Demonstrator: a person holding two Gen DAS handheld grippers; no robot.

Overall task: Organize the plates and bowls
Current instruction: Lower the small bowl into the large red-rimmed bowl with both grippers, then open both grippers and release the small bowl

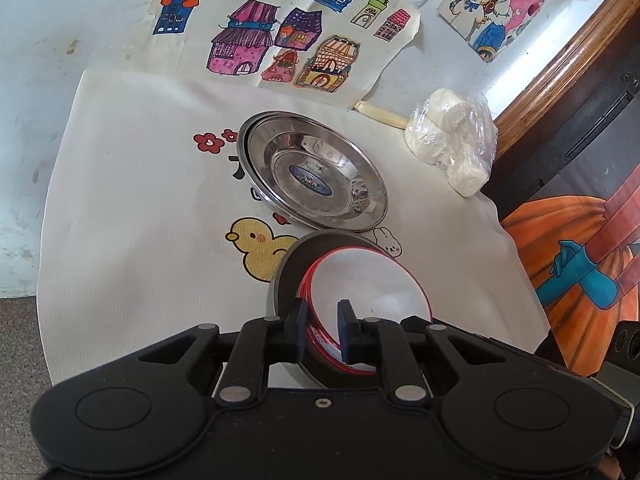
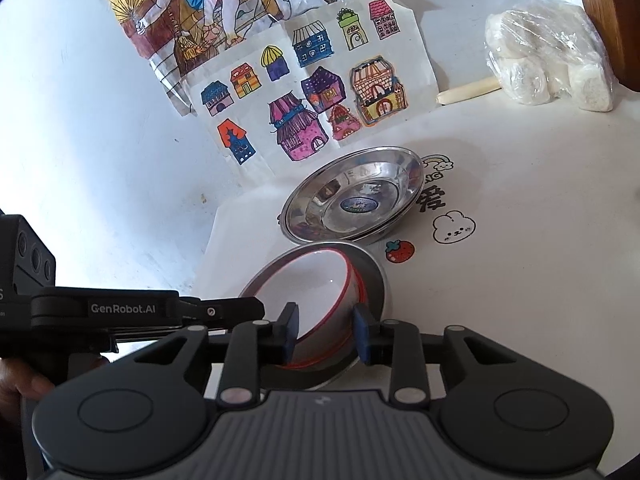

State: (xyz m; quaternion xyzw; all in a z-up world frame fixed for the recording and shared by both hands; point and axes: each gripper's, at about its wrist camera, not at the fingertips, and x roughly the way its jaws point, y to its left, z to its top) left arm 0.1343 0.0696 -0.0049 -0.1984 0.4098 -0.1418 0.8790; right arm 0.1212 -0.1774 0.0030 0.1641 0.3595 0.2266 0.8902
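Bowls (image 1: 368, 300) sit nested beside stacked steel plates (image 1: 316, 176), evidently sorted by kind. Left gripper (image 1: 324, 332) clamps the bowls' rim, steadying them; right gripper (image 2: 326, 332) straddles it, released.

I read "GenRobot.AI" in pale letters on the black left gripper (image 2: 122, 309) at nine o'clock in my right wrist view. On the white cloth (image 2: 520, 280), at three o'clock of the steel plates (image 2: 356, 200), stands "爱". The plate's sticker is unreadable.
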